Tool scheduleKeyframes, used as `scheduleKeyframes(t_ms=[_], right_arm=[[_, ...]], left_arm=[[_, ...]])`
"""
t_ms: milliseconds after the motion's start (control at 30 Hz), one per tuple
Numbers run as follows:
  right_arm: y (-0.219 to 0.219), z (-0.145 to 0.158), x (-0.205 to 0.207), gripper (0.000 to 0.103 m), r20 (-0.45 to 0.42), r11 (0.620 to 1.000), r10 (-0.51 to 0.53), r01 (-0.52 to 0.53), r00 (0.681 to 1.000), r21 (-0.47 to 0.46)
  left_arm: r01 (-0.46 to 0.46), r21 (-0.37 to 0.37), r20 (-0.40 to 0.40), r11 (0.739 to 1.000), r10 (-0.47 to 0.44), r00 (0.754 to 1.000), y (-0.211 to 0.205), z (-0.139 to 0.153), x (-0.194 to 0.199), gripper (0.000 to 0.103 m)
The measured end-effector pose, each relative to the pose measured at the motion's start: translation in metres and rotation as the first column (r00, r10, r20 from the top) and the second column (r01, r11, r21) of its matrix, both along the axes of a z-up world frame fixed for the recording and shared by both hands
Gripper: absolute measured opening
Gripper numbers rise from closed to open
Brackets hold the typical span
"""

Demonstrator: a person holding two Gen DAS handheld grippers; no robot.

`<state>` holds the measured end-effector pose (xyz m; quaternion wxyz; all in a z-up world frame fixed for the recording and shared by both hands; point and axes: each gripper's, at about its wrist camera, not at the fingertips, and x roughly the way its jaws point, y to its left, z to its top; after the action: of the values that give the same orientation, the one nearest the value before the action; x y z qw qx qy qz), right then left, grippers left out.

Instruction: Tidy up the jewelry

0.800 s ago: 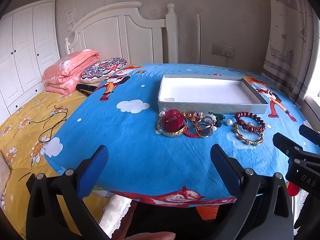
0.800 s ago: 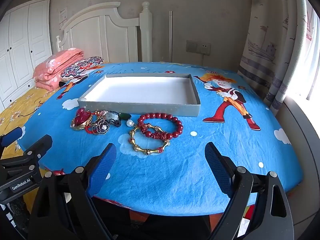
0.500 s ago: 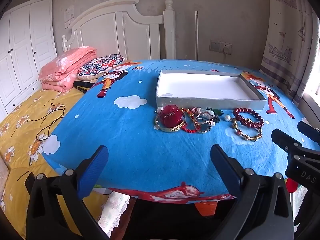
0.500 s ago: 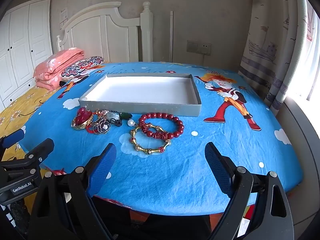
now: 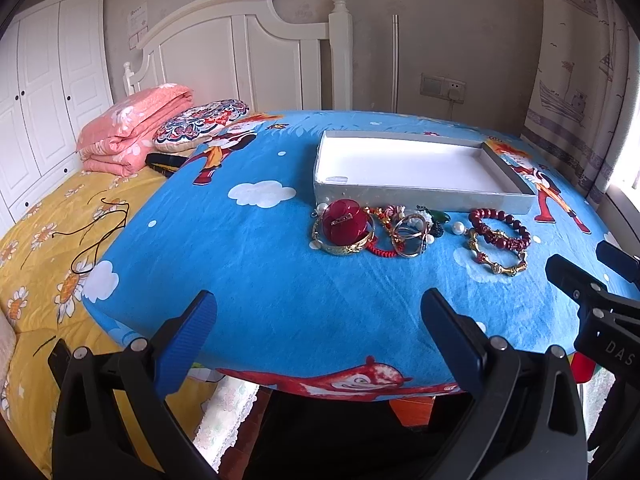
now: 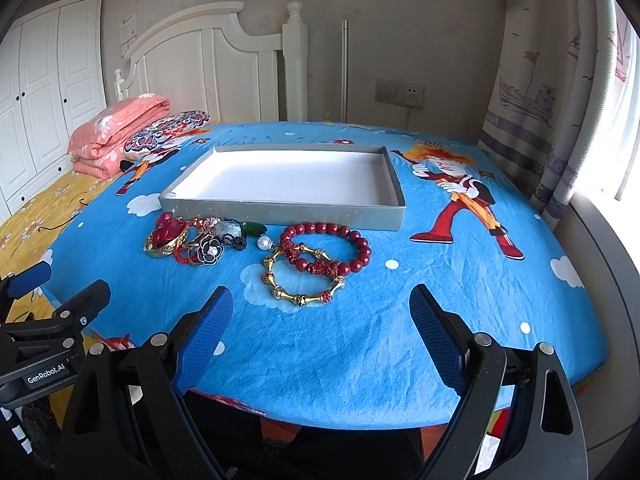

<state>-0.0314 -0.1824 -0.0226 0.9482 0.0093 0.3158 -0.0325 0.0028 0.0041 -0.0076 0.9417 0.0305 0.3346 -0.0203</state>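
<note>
A round table (image 6: 360, 344) covered by a blue cartoon-print cloth stands beside a bed (image 5: 44, 240). Toward the far side of the tabletop lies a shallow grey tray (image 6: 280, 213) with a white floor; nothing rests inside it.

All jewelry lies on the cloth, just in front of the tray's near wall. At the left of the row is a tangled cluster (image 6: 192, 240): a dark red stone piece (image 5: 345, 222) sitting inside a gold bangle (image 5: 340, 246), a thin red cord, gold rings, a black flower-shaped piece (image 6: 211, 251) and a green stone. A single white pearl (image 6: 263, 243) lies between this cluster and the right-hand group. To the right, a dark red bead bracelet (image 6: 352, 250) overlaps a gold link bracelet (image 6: 304, 294), the two touching.

The left gripper (image 5: 318, 330) hovers over the near edge of the table, fingers spread wide, nothing between the blue pads (image 5: 188, 340). The right gripper (image 6: 320, 324) hovers likewise, near the gold link bracelet but clear of it, fingers wide and empty.

On the bed lie a folded pink quilt (image 5: 132, 128), a patterned cushion (image 5: 200, 122) and a black cord (image 5: 96, 236). A white headboard and wardrobe stand at the far wall; a curtain (image 6: 540, 80) hangs at the right.
</note>
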Motion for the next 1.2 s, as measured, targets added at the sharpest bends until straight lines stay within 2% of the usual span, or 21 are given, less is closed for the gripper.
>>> scheduleKeyframes(t_ms=[1200], right_arm=[[0.0022, -0.0005, -0.0017, 0.085, 0.001, 1.000, 0.001, -0.001, 1.000, 0.005]], left_arm=[[-0.024, 0.016, 0.016, 1.000, 0.024, 1.000, 0.0030, 0.0014, -0.0024, 0.099]])
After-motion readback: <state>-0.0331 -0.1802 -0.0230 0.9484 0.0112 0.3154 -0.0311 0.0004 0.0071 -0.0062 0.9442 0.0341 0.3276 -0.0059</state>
